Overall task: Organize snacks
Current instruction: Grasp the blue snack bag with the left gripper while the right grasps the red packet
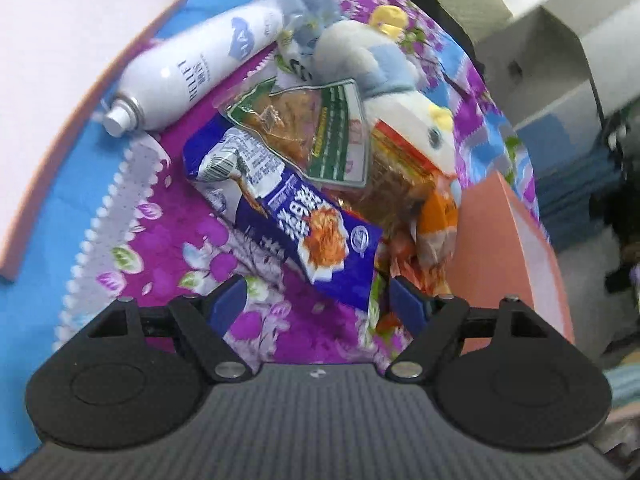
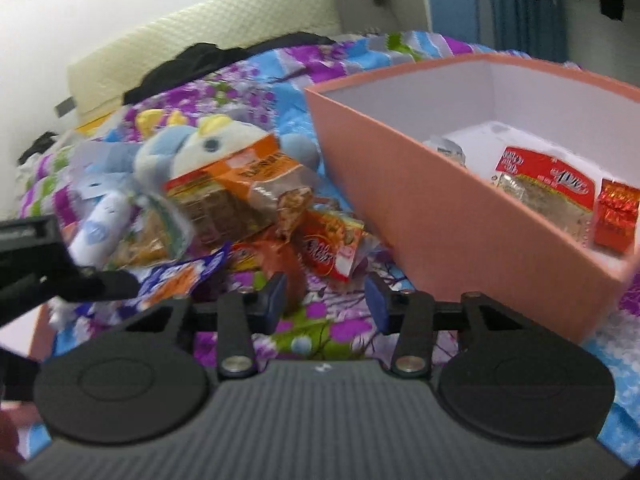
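A pile of snack packets lies on a flowered bedspread. In the left wrist view a blue-purple noodle packet [image 1: 288,216] lies nearest, with a green-edged clear packet [image 1: 308,128] and an orange-red packet [image 1: 400,172] behind it. My left gripper [image 1: 318,304] is open, just short of the blue packet's near corner. In the right wrist view my right gripper [image 2: 326,300] is open and empty, just in front of small orange packets [image 2: 328,248]. The pink box [image 2: 460,208] at right holds a red-labelled packet [image 2: 540,184] and a red foil packet [image 2: 614,216].
A white spray can [image 1: 196,72] and a plush toy [image 1: 392,76] lie among the snacks. The box lid [image 1: 52,80] lies at the left. My left gripper shows at the left edge of the right wrist view [image 2: 48,272]. A headboard [image 2: 200,40] stands behind.
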Available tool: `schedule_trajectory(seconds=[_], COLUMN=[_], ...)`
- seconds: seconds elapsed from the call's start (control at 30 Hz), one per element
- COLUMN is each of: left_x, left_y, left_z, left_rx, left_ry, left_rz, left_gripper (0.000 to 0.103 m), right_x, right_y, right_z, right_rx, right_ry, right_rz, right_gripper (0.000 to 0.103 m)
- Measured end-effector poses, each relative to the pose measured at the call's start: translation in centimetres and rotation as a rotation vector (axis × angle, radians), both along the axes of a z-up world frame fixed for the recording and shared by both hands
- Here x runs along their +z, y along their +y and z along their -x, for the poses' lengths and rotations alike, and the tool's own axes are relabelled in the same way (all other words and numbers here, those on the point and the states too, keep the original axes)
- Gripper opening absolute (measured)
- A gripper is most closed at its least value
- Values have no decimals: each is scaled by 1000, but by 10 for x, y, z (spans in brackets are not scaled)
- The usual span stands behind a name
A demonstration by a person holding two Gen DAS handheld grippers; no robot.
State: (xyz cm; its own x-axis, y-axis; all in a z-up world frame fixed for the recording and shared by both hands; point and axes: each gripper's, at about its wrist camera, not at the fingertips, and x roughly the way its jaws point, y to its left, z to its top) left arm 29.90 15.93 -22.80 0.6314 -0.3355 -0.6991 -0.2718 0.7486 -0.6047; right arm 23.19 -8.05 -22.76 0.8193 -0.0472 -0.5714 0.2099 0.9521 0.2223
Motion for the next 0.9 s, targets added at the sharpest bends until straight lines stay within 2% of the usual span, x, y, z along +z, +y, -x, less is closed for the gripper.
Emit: schedule_trajectory(seconds=[0.1, 0.27, 0.37, 0.53, 0.63, 0.7, 0.73, 0.9], left_x=[-11, -24, -30, -45, -47, -48, -47, -42], left_y=[4, 9, 11, 22, 25, 25, 24, 23], left_z=[-14, -30, -34, -35, -36, -36, -36, -32], left_rx=[39, 100, 134, 214, 231, 237, 239, 223], left_ry=[4, 20, 29, 47, 69, 74, 76, 80], left_rz=[55, 104, 119, 219, 204, 195, 190, 187], left_gripper=[80, 70, 66, 57, 40, 36, 32, 24], right_x=[-9, -20, -25, -31, -28, -25, -23, -14], right_y=[-3, -6, -6, -9, -9, -6, -5, -2], right_z=[-16, -33, -42, -48, -47, -43, -40, -25], right_rx=[-41, -104, -90, -56, -32, -13, -4, 19], right_ry=[25, 54, 73, 72, 70, 65, 62, 50], right_rz=[-38, -90, -87, -76, -73, -60, -64, -62], right_gripper=[43, 40, 37, 28, 19, 17, 13, 10])
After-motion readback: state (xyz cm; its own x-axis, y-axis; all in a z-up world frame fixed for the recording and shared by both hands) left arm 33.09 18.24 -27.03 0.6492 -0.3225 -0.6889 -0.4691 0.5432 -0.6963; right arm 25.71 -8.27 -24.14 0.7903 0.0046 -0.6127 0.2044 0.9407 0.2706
